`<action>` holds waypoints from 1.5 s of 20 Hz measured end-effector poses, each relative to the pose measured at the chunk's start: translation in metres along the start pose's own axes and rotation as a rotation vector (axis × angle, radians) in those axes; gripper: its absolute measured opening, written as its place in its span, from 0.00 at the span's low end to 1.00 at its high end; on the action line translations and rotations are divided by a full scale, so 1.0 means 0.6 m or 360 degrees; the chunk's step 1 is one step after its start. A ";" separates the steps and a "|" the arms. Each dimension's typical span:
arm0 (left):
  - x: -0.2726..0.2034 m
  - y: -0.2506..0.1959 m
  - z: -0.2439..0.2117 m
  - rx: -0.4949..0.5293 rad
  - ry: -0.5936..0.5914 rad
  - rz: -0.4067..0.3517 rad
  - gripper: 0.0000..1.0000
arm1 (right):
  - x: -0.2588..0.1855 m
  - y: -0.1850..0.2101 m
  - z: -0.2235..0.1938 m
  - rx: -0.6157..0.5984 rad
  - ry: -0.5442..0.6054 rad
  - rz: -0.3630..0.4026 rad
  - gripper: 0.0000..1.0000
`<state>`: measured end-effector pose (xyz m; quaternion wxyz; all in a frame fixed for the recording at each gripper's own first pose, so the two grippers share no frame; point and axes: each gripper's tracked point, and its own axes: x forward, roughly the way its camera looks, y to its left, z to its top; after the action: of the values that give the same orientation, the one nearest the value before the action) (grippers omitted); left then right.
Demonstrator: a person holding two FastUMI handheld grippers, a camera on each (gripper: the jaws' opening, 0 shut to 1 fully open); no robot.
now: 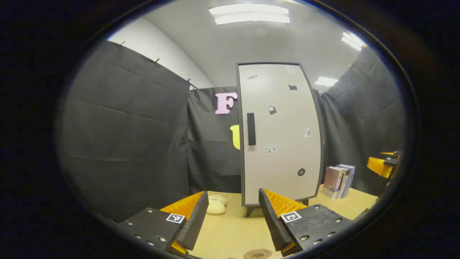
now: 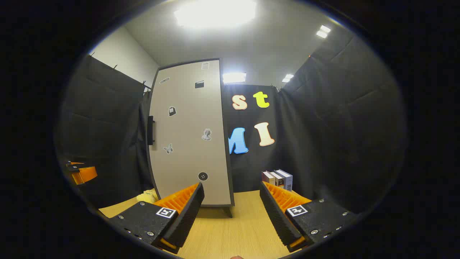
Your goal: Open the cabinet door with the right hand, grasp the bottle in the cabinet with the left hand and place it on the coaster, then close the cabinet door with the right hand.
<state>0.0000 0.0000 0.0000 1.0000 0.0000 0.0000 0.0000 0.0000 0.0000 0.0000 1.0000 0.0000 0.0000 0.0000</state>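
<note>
Black cloth hangs all round my booth, with a pale wooden counter [image 1: 233,230] below and strip lights on the ceiling. One cabinet [image 1: 282,133] stands upright on the counter, its single door shut, one dark handle [image 1: 251,128] near the door's left edge in the left gripper view, and several small stickers scattered across the panel. With the door shut I cannot see what the cabinet holds, so I cannot tell where the bottle is. One round coaster [image 1: 257,254] lies on the counter just ahead of my left gripper [image 1: 233,219], partly cut off at the bottom edge. My left fingers are spread apart, released, with nothing between them. My right gripper [image 2: 231,212] likewise has its fingers parted and bare, pointing toward the cabinet's right side. A small row of books [image 1: 338,181] stands upright to the right of the cabinet; I count three in the right gripper view [image 2: 277,179]. A pale soft lump [image 1: 216,205], perhaps two pieces stacked, sits to the left of the cabinet's foot
</note>
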 end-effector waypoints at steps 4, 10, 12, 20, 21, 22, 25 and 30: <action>0.002 -0.003 -0.004 -0.0017 0.0009 -0.0001 0.81 | -0.001 -0.002 -0.001 -0.0012 0.0003 -0.0003 0.96; 0.003 -0.005 0.000 -0.0003 0.0003 -0.0007 0.80 | 0.001 -0.005 -0.004 -0.0011 0.0007 -0.0010 0.96; 0.003 -0.003 -0.001 0.0006 -0.0003 -0.0005 0.80 | 0.000 -0.003 -0.006 -0.0006 0.0010 -0.0010 0.96; 0.004 0.000 0.006 0.0021 -0.0012 -0.0005 0.80 | 0.006 0.001 -0.006 -0.0001 0.0016 -0.0013 0.96; 0.003 0.001 0.006 0.0019 -0.0014 -0.0003 0.80 | 0.007 0.003 -0.005 0.0001 0.0018 -0.0011 0.96; 0.003 0.002 0.008 0.0018 -0.0018 0.0001 0.80 | 0.009 0.005 -0.004 0.0001 0.0018 -0.0006 0.96; 0.001 0.013 0.011 0.0017 -0.0024 0.0018 0.80 | 0.017 0.020 0.005 0.0002 0.0013 0.0016 0.96; -0.016 0.057 0.016 0.0015 -0.0027 0.0082 0.81 | 0.048 0.071 0.038 0.0031 -0.0011 0.0113 0.96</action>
<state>-0.0095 0.0344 0.0098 0.9996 0.0046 -0.0084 0.0258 0.0290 0.0428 0.0228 0.9993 0.0098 -0.0035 0.0355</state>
